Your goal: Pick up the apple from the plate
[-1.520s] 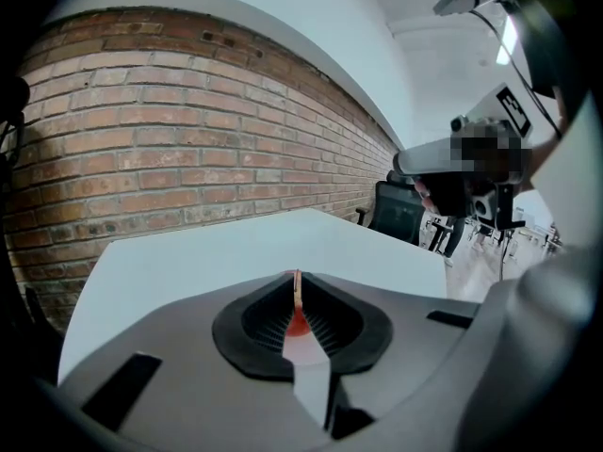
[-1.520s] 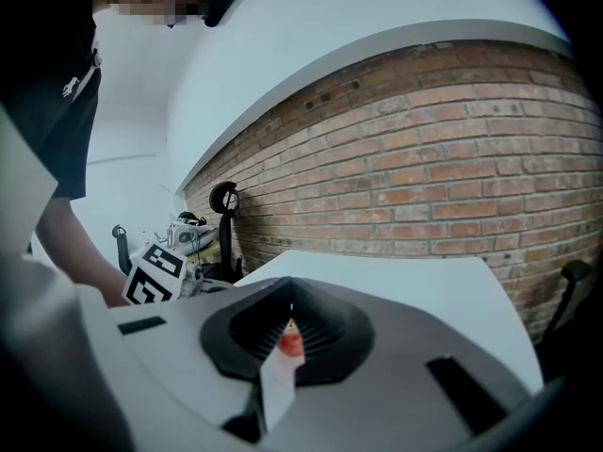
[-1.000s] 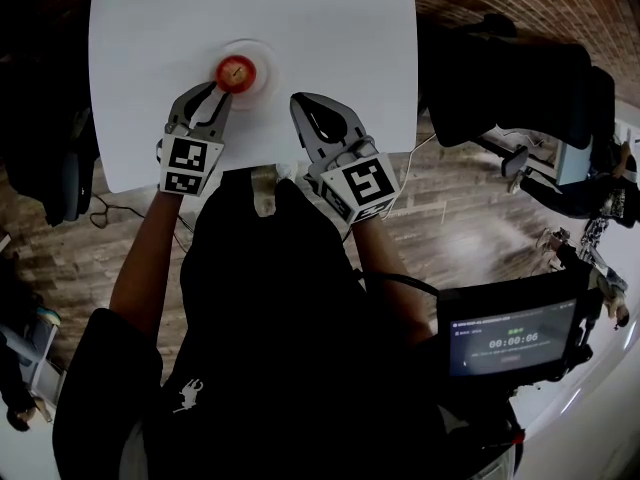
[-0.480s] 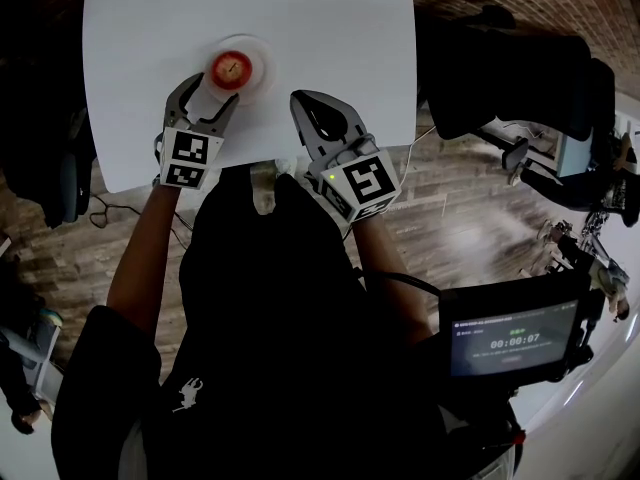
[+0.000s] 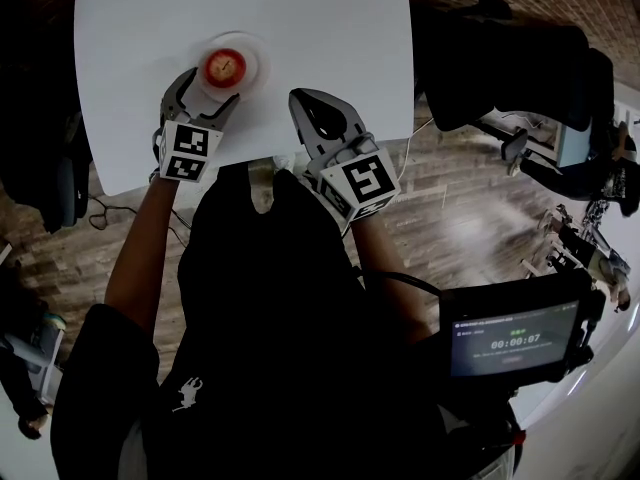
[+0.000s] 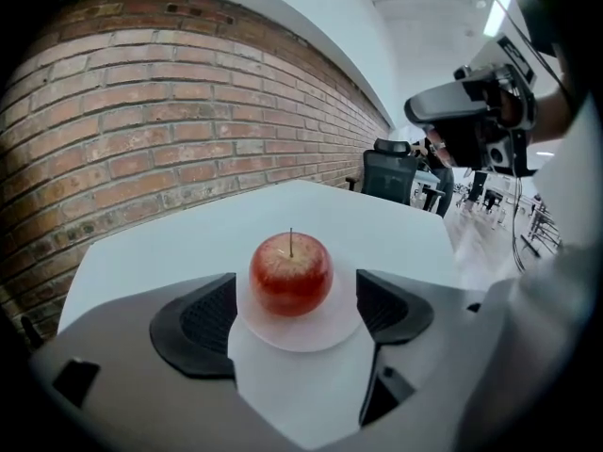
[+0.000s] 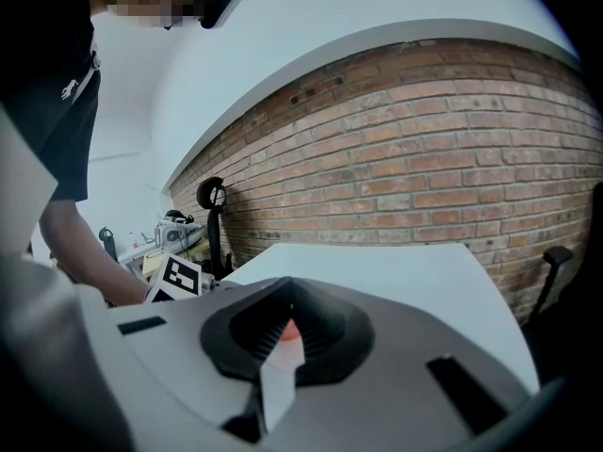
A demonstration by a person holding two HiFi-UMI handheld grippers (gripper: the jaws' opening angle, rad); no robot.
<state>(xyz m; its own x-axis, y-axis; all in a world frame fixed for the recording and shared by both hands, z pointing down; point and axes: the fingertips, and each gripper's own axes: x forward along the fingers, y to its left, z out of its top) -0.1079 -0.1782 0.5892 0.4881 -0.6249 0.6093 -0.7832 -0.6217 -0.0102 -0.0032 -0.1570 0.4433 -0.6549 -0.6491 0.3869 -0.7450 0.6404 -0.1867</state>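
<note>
Right, a white table (image 5: pixel 300 28) fills the top of the frame over a wooden floor (image 5: pixel 470 198), with a brick wall (image 6: pixel 141 130) behind, an office chair (image 6: pixel 388 172) beyond the far edge and a lit screen (image 5: pixel 512 338) at lower right. The left gripper (image 5: pixel 210 88) has just been opening its jaws wide, and they straddle the red apple (image 5: pixel 225 66) without touching it, upright on its plate (image 5: pixel 252 58) at upper left. The right gripper (image 5: pixel 305 100), jaws pinched together, sits just right of the plate.
</note>
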